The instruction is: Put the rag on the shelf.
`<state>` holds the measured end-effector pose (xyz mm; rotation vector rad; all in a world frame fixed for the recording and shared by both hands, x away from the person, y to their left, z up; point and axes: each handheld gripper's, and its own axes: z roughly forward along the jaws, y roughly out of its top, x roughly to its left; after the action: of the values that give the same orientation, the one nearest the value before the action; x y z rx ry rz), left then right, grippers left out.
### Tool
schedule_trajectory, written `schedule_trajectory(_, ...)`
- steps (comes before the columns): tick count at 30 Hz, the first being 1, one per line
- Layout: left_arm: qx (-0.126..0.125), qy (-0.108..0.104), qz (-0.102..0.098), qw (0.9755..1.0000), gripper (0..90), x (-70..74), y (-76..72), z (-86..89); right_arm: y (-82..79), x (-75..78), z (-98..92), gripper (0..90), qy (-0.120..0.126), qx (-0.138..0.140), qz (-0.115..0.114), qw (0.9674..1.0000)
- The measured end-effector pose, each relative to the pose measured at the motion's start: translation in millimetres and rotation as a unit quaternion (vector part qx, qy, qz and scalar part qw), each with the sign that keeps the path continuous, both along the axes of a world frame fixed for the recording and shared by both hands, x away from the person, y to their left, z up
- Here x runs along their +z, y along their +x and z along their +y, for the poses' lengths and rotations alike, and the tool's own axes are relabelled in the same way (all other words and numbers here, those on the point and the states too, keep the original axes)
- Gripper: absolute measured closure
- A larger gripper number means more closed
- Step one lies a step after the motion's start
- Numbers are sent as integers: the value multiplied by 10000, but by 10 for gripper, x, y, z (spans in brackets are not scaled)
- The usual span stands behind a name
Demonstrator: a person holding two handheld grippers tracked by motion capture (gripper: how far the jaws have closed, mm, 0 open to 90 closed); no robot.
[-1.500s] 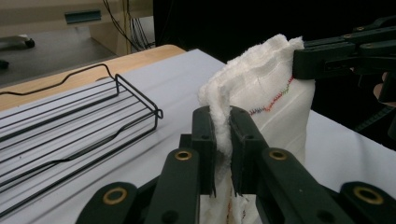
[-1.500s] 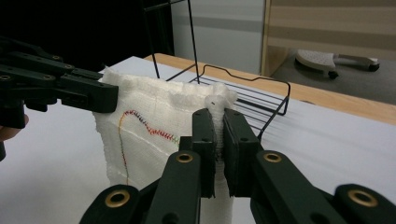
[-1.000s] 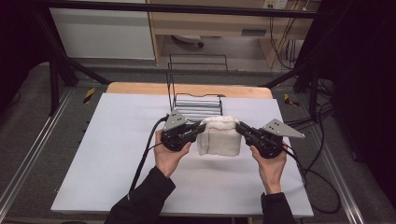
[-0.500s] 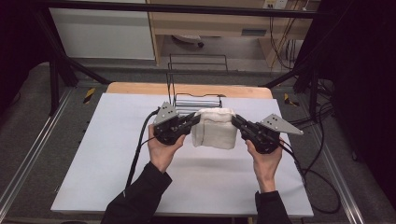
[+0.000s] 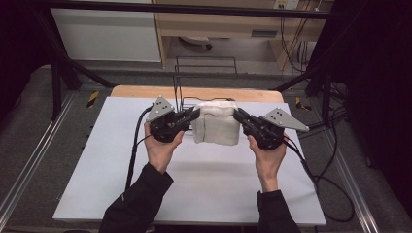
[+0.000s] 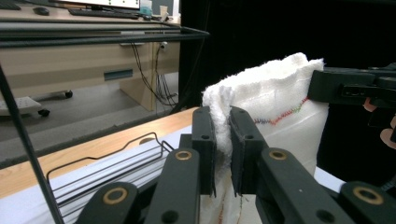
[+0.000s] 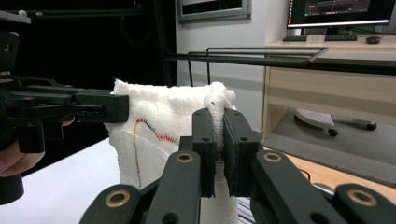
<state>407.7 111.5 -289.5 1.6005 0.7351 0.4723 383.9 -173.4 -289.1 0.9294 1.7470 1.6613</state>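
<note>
Both grippers have lifted the white towel (image 5: 216, 122) toward frame centre; left gripper (image 5: 193, 115) and right gripper (image 5: 238, 115) each pinch 1 top corner, wire rack (image 5: 206, 77) behind.

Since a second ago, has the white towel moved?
Yes. The white towel, pinched by the left gripper and right gripper, shifted up the high view toward the wire rack.

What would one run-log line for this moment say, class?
left tongs: shut on towel | right tongs: shut on towel | towel: folded, white, hanging between both above table | wire rack: behind
</note>
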Motion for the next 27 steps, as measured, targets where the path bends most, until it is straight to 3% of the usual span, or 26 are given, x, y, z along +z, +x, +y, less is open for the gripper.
schedule_trajectory(10,131,-102,-121,9998,820,165,68,107,72,125,111,842,68,11,-121,9999)
schedule_trajectory(27,267,-216,-404,9986,821,433,140,217,198,450,252,844,-34,-6,-385,9993)
